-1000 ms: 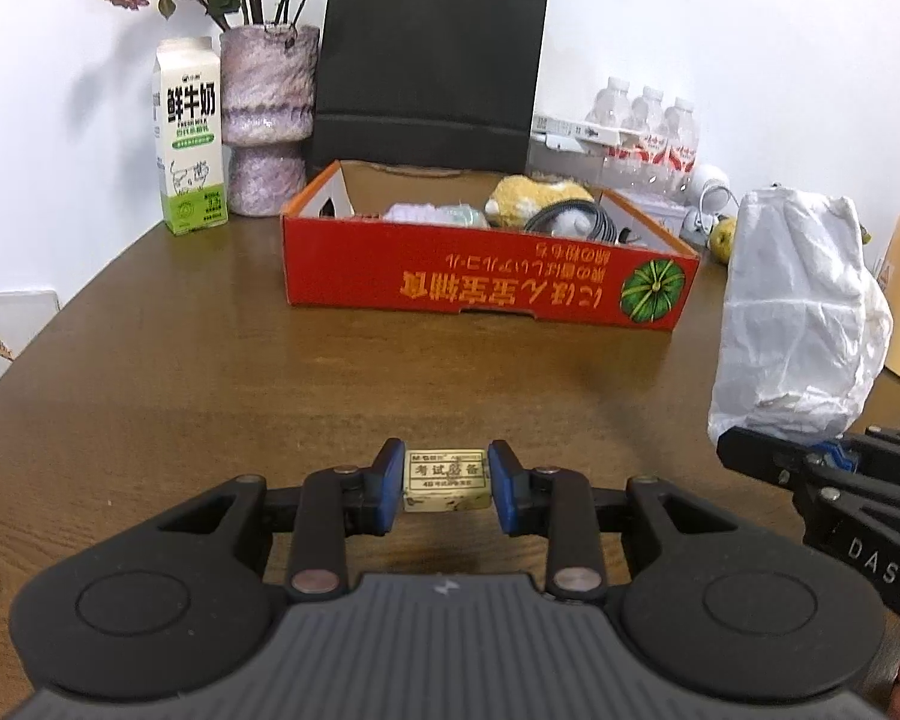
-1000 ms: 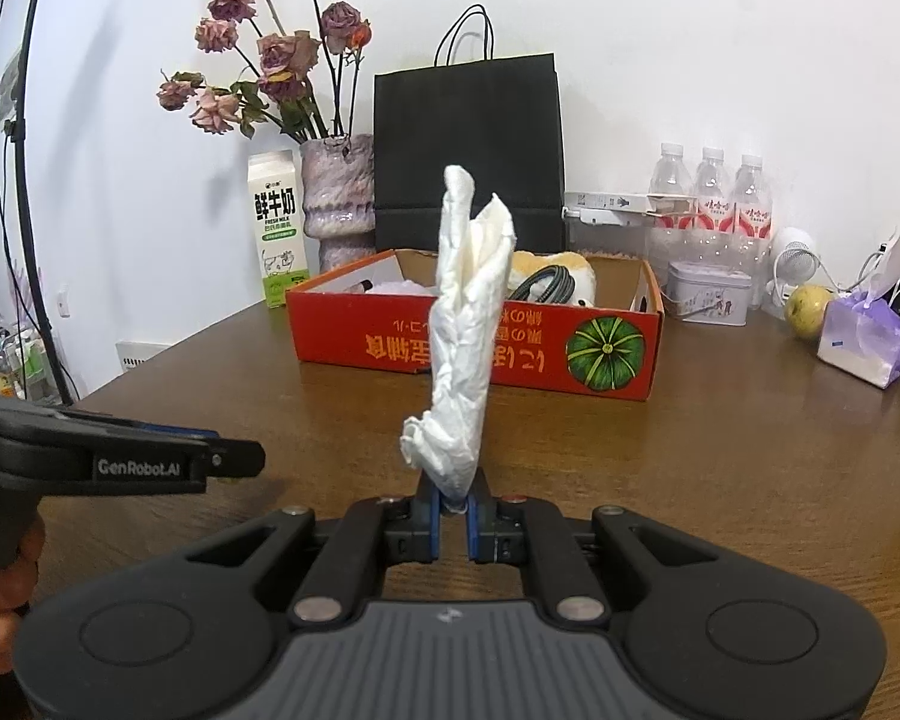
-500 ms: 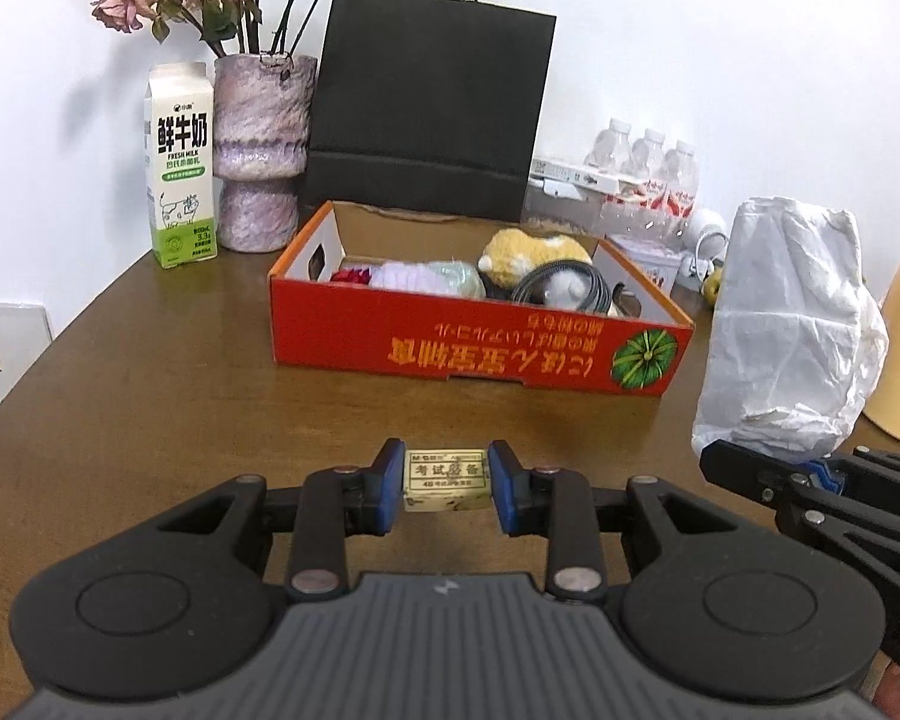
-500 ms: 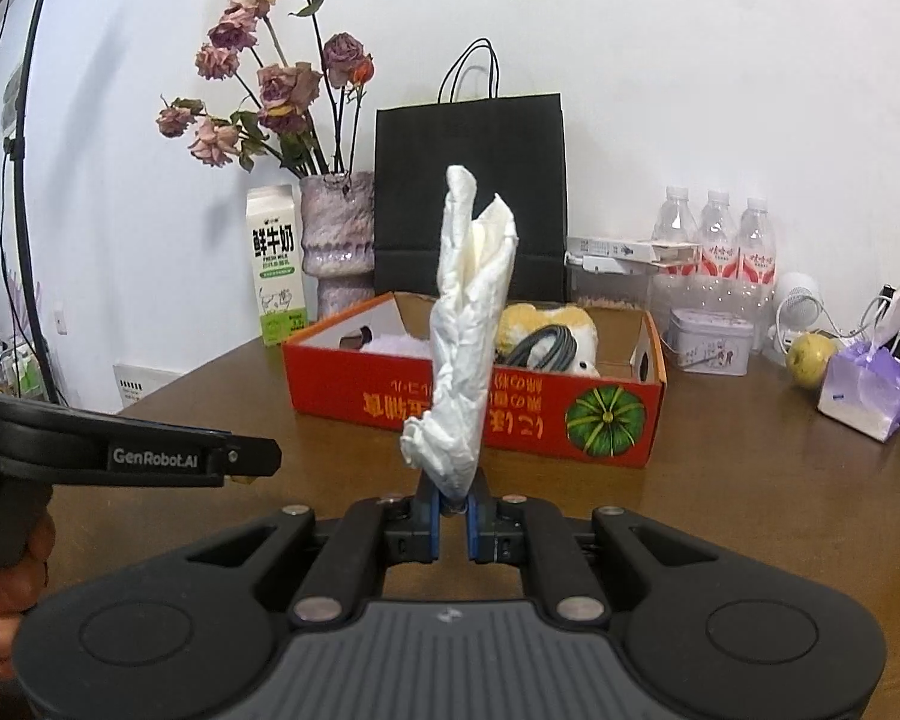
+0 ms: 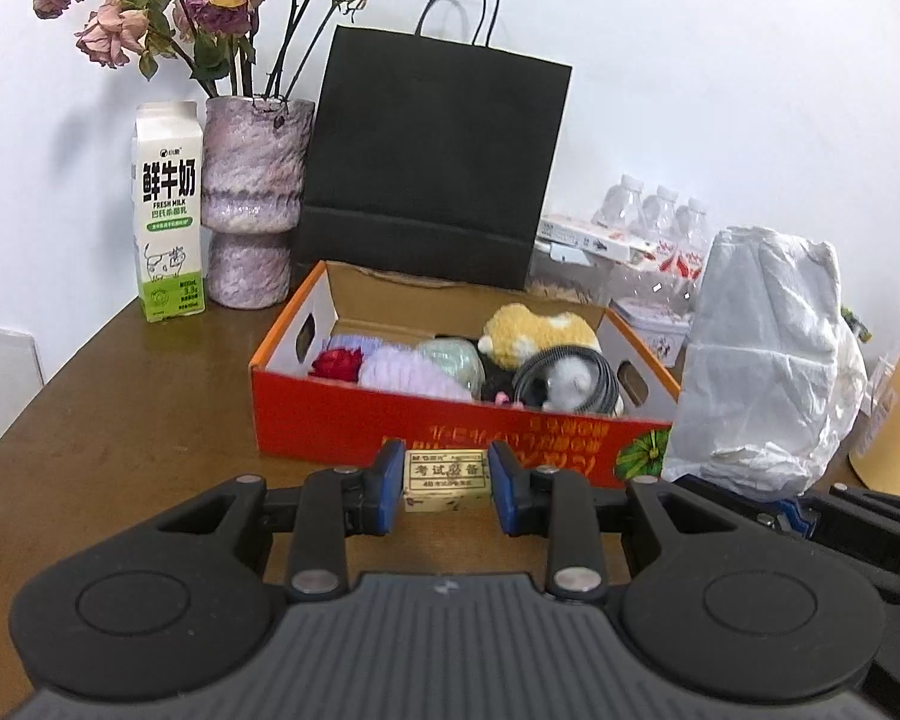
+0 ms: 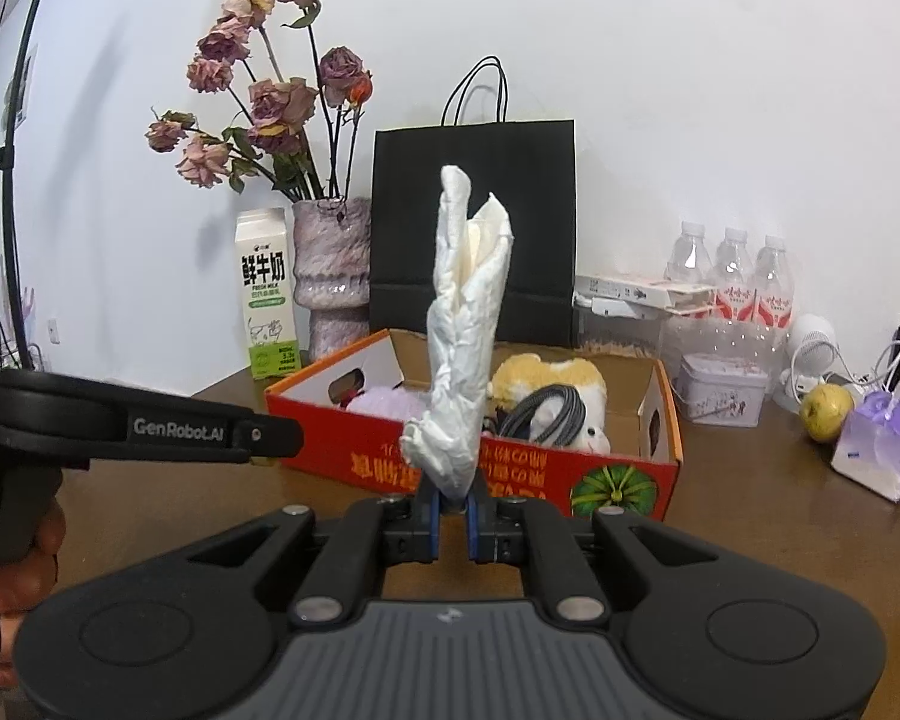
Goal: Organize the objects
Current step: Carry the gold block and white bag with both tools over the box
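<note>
Left wrist view: left gripper clenched on small yellow labelled eraser block; red cardboard box just beyond, ahead. Right gripper clamping upright crumpled white tissue, box ahead.

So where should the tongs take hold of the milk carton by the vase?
Take the milk carton across its flat side walls at mid-height, coming in level from the front. It stands upright; the vase crowds one side and the wall is close behind it.
</note>
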### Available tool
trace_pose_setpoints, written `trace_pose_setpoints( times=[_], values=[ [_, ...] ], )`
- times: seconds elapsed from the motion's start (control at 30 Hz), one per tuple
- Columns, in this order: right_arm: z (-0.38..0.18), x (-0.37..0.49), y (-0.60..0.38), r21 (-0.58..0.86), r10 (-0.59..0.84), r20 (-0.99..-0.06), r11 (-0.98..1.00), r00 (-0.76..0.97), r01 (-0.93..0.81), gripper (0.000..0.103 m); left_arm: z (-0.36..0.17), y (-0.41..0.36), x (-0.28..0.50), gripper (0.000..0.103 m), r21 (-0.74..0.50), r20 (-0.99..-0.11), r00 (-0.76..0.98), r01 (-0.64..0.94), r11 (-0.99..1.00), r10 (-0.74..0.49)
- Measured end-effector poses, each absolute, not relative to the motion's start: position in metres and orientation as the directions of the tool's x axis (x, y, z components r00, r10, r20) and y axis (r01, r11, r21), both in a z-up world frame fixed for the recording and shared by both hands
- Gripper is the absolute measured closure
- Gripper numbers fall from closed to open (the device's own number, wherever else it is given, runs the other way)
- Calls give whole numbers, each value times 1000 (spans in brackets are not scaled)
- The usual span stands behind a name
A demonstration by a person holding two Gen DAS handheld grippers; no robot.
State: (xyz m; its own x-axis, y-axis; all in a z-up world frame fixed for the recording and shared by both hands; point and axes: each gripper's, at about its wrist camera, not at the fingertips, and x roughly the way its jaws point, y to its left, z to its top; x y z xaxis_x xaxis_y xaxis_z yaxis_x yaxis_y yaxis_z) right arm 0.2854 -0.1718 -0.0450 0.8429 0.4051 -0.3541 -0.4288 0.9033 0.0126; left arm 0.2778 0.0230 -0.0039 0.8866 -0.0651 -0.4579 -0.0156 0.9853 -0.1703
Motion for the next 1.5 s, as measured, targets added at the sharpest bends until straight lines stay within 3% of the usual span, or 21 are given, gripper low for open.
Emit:
trace_pose_setpoints(
  times=[0.63,1.5],
  values=[
    [-43,361,-146,33,426,-328,897,843,-440,96,5,38,356,72,-223,-430,901,-40,974,-62],
    [-61,470,-123,97,460,-379,882,802,-460,96,-12,43,461,72,-209,-459,888,-71,975,-34]
  ],
)
